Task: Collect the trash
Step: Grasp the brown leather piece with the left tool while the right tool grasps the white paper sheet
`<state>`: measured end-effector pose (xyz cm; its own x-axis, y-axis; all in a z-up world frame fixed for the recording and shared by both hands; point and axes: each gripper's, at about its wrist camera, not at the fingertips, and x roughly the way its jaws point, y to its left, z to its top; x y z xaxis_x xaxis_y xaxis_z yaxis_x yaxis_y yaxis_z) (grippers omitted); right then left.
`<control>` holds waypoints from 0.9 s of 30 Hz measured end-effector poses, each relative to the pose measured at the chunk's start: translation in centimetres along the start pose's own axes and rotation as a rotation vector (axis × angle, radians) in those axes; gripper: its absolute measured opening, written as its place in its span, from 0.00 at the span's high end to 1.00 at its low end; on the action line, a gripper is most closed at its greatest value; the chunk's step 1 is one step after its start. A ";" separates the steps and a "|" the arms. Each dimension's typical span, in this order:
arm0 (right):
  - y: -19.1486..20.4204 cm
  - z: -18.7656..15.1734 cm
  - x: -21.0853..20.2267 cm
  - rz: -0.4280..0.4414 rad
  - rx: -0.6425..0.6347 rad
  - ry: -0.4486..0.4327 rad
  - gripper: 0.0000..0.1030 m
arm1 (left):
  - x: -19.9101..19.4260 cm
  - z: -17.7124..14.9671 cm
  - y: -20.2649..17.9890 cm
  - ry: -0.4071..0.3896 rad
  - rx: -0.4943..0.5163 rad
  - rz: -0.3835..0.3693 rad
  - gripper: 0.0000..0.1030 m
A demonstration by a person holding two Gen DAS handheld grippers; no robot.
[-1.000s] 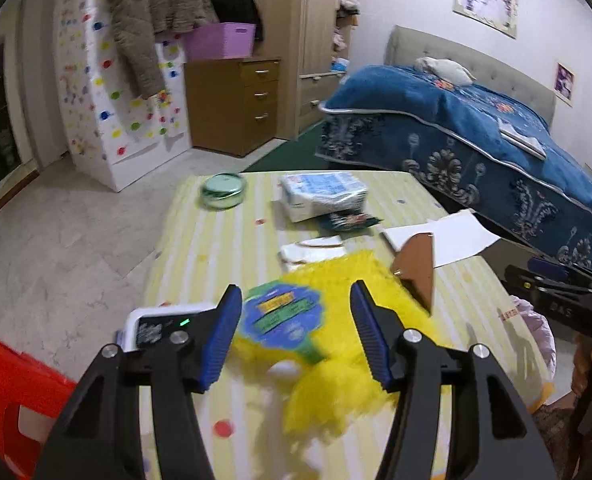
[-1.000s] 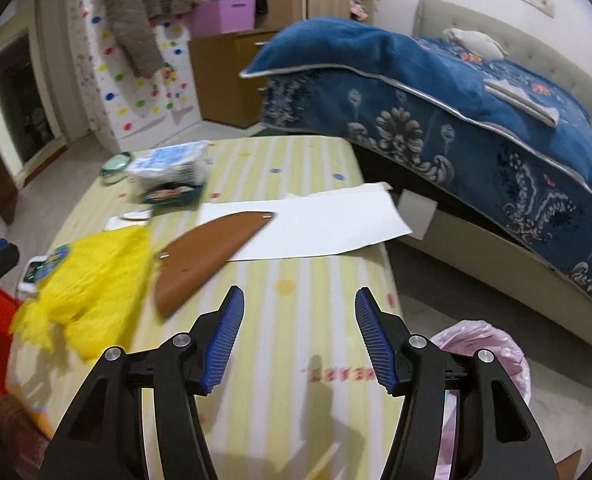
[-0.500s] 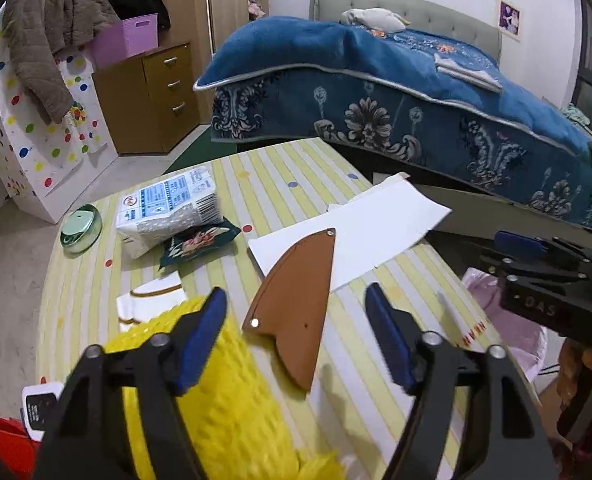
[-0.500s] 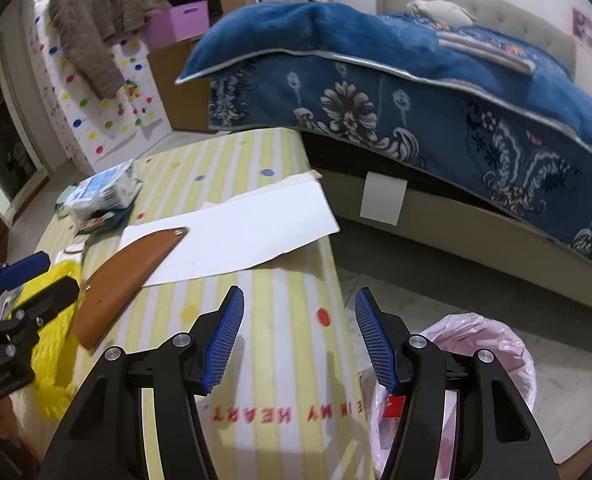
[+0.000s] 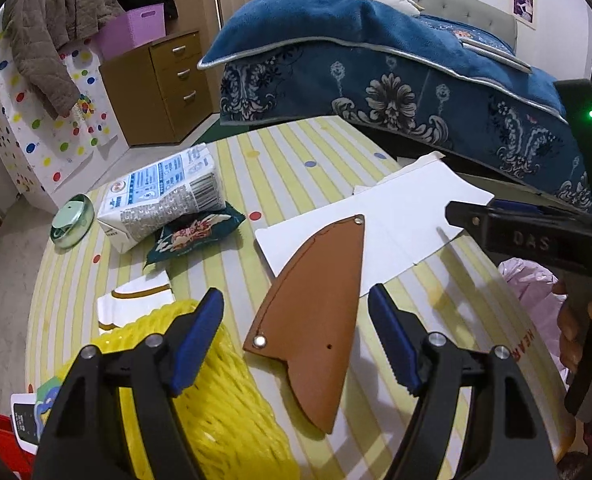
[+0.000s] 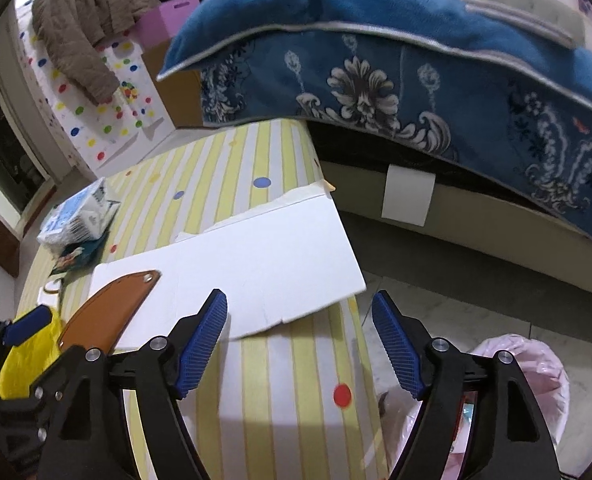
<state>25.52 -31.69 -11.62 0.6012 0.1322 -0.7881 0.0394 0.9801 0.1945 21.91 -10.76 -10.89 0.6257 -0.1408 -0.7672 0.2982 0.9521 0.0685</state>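
Both grippers, left gripper (image 5: 296, 340) and right gripper (image 6: 300, 344), hang empty, jaws just widened; litter covers the table (image 5: 280, 160), bin bag (image 6: 536, 364) waiting.

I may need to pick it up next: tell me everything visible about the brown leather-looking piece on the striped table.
The brown leather-looking sheath is a flat, curved, blade-shaped piece with stitched edges and metal rivets. It lies flat on the yellow-striped tablecloth, its narrow end overlapping the white cardboard sheet, beside the yellow foam netting. No gripper touches it.
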 end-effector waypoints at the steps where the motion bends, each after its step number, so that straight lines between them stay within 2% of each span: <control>1: 0.0 0.2 0.5 0.007 0.008 0.011 0.27 | 0.2 0.0 0.0 0.004 -0.001 0.001 0.29; 4: 0.0 0.6 1.5 0.034 0.023 0.033 0.27 | 1.1 0.1 0.0 0.021 0.004 -0.008 0.30; 7: 0.0 0.9 2.1 0.055 0.044 0.038 0.29 | 1.6 0.0 -0.3 0.042 0.024 -0.018 0.34; 9: 0.2 1.0 1.9 0.066 0.048 0.029 0.43 | 2.0 0.0 -0.7 0.058 0.047 -0.019 0.37; 10: 0.3 1.0 1.7 0.067 0.044 0.018 0.47 | 2.0 0.0 -0.7 0.057 0.050 -0.021 0.38; 12: 0.5 1.0 1.1 0.066 0.037 -0.004 0.65 | 2.1 0.1 -0.6 0.069 0.036 -0.045 0.42; 15: 0.3 0.8 -0.1 0.080 0.047 -0.039 0.85 | 2.0 -0.1 -0.6 0.074 0.032 -0.046 0.45; 20: 0.5 0.4 -3.6 0.053 0.026 -0.125 0.93 | 1.2 -0.6 -1.0 0.090 0.021 -0.064 0.46; 24: 0.9 -0.3 -7.0 -0.018 -0.008 -0.185 0.98 | -1.1 -1.1 -1.3 0.059 0.013 -0.075 0.46; 27: 1.1 -1.4 -10.1 -0.049 -0.029 -0.216 0.99 | -3.8 -1.5 -1.1 0.022 -0.005 -0.096 0.46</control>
<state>18.42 -31.79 -4.25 0.7563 0.0530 -0.6521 0.0511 0.9889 0.1397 18.12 -10.88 -9.05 0.5785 -0.2256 -0.7839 0.3523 0.9358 -0.0093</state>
